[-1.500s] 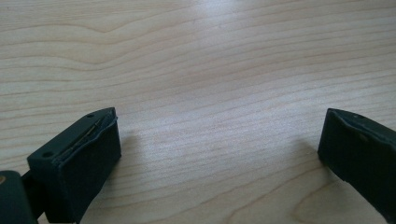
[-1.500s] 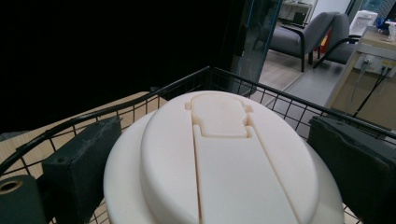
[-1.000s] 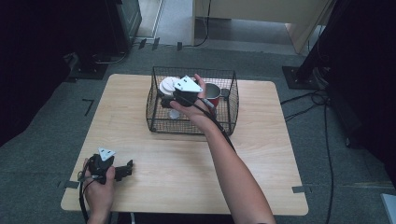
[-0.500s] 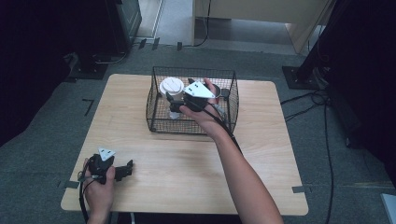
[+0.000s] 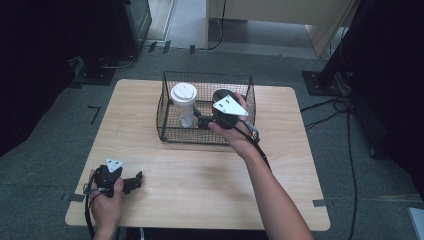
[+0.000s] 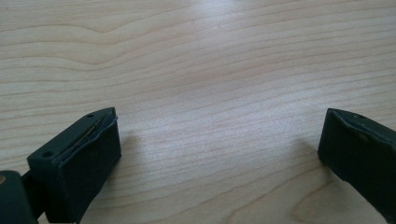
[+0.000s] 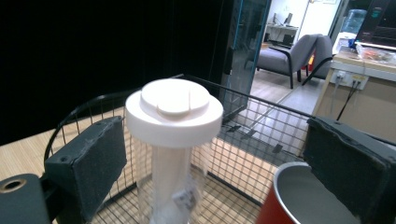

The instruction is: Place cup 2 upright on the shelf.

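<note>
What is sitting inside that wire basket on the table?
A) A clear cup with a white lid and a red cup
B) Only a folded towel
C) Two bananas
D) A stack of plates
A: the right gripper view shows the clear cup with a white lid standing in the wire basket, with a red cup beside it.

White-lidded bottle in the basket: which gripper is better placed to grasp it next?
Right. The right gripper is inside the wire basket, jaws open on either side of the white-lidded bottle. The left gripper lies open at the table's near edge.
</note>
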Tool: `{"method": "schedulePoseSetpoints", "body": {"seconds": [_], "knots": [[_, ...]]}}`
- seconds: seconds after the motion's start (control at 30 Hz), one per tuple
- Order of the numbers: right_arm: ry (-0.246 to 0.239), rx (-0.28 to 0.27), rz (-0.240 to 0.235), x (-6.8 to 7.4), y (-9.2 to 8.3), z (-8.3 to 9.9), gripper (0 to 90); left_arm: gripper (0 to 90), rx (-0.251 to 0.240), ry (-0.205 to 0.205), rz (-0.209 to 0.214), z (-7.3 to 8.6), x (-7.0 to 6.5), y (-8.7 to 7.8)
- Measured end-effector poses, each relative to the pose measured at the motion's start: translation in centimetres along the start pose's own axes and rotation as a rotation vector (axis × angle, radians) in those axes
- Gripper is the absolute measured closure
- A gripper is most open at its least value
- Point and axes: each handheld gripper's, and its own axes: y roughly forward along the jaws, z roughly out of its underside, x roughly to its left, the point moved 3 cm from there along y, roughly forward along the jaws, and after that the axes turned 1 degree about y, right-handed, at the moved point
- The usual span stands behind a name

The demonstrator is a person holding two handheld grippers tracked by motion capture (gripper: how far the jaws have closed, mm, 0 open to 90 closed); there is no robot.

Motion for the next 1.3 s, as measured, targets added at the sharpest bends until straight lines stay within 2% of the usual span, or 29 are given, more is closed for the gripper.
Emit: {"method": "schedulePoseSetpoints", "body": {"seconds": [0.3,0.9,1.3], "knots": [[-0.010,0.019,0.016,-0.9,-2.4,1.8,6.0,0.0,0.000,0.002,0.000,0.0,0.0,0.0],[0.015,0.036,0.057,-2.7,-6.7,4.4,6.0,0.0,-0.001,-0.001,0.000,0.0,0.0,0.0],[0.046,0.050,0.086,-3.8,-8.9,6.1,4.9,0.0,0.000,0.000,0.000,0.0,0.0,0.0]]}}
